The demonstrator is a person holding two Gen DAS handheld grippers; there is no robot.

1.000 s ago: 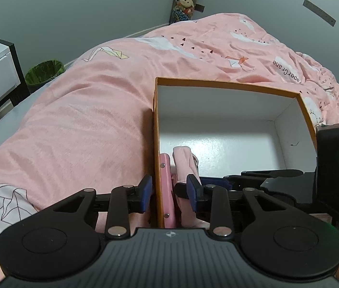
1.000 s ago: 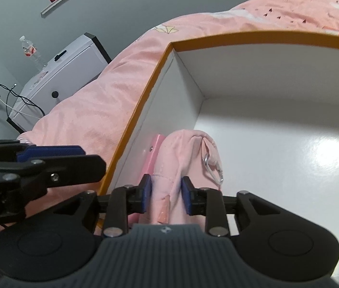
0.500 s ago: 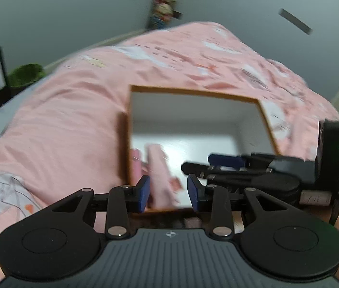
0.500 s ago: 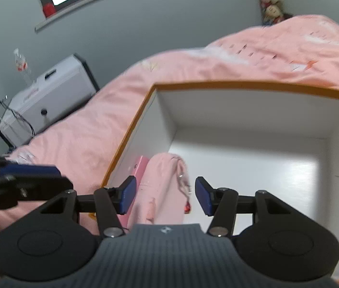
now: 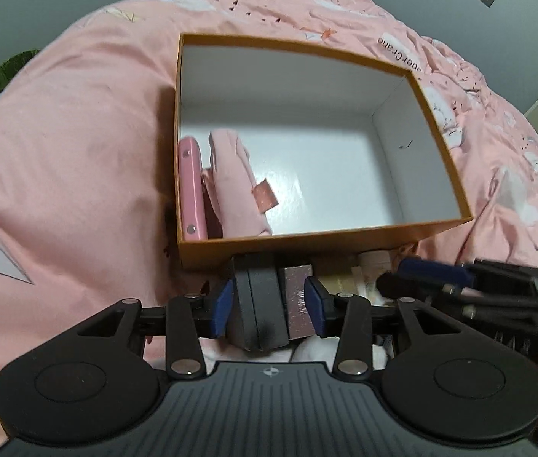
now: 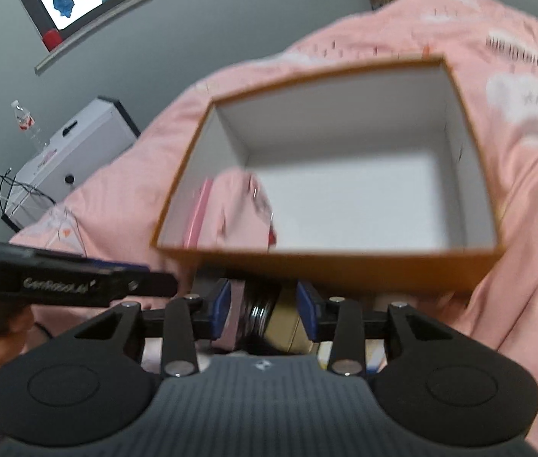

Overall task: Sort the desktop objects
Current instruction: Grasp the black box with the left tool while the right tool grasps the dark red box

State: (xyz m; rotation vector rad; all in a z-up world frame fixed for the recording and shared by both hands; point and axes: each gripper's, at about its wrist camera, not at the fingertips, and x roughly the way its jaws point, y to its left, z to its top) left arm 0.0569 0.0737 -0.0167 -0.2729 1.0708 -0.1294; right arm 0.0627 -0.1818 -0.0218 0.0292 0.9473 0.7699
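Hovering just short of orange box (image 5: 345, 242) on bed (image 5: 78, 152): left tool (image 5: 269, 306) widening around dark case (image 5: 263, 304); right tool (image 6: 263, 310) narrowing, grip unclear; pink pouch (image 5: 236, 186) inside box.

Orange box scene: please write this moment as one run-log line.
orange box: holds pink pouch, pink case | left tongs: around black box | right tongs: outside box

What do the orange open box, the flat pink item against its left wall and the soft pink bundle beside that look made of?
Orange open box: likely matte cardboard, thin straight walls, white inside. Flat pink item: looks like glossy hard plastic, rounded edge with sheen. Soft pink bundle: fabric, folded and creased.
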